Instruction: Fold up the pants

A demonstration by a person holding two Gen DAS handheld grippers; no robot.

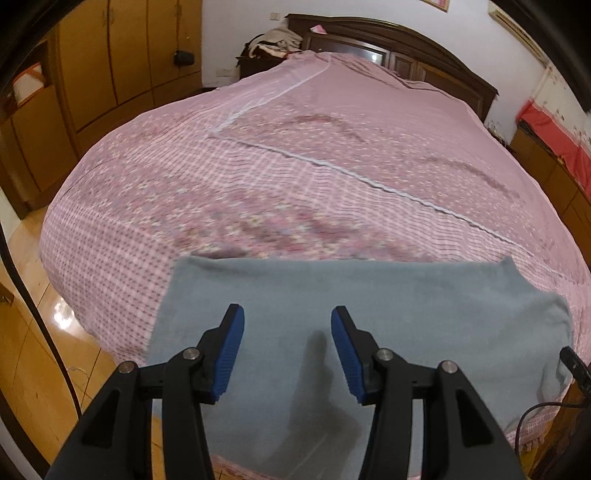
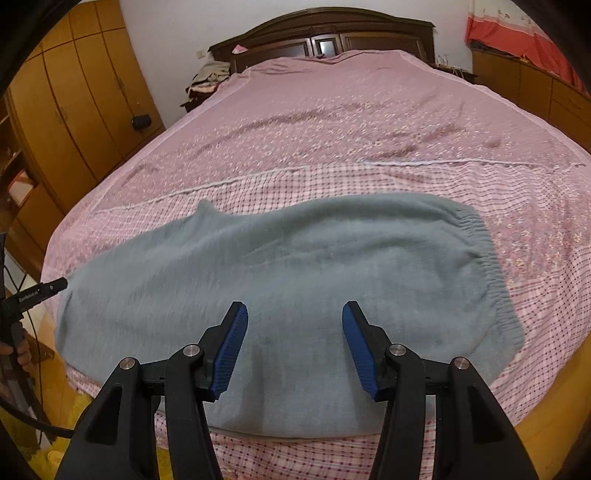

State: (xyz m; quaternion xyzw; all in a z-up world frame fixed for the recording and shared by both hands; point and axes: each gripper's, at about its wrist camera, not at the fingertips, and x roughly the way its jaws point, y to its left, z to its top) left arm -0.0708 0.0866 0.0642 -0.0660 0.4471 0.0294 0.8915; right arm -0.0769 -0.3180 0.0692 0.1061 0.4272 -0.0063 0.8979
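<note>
Grey-blue fleece pants (image 2: pixel 288 266) lie flat across the near end of a bed, their gathered elastic waistband (image 2: pixel 484 254) at the right. In the left wrist view the pants (image 1: pixel 369 295) fill the lower middle. My left gripper (image 1: pixel 287 317) hovers above the cloth, open, nothing between its blue pads. My right gripper (image 2: pixel 294 312) also hangs open over the pants, clear of the fabric. The tip of the left gripper (image 2: pixel 51 287) shows at the pants' left end in the right wrist view, with a hand under it.
The bed carries a pink floral and checked cover (image 2: pixel 332 122) with a dark wooden headboard (image 2: pixel 325 33). Wooden wardrobes (image 1: pixel 110 62) stand at the left, a low cabinet (image 2: pixel 524 88) at the right. Clothes are heaped (image 1: pixel 273 42) by the headboard. Cables (image 1: pixel 55 339) hang near the floor.
</note>
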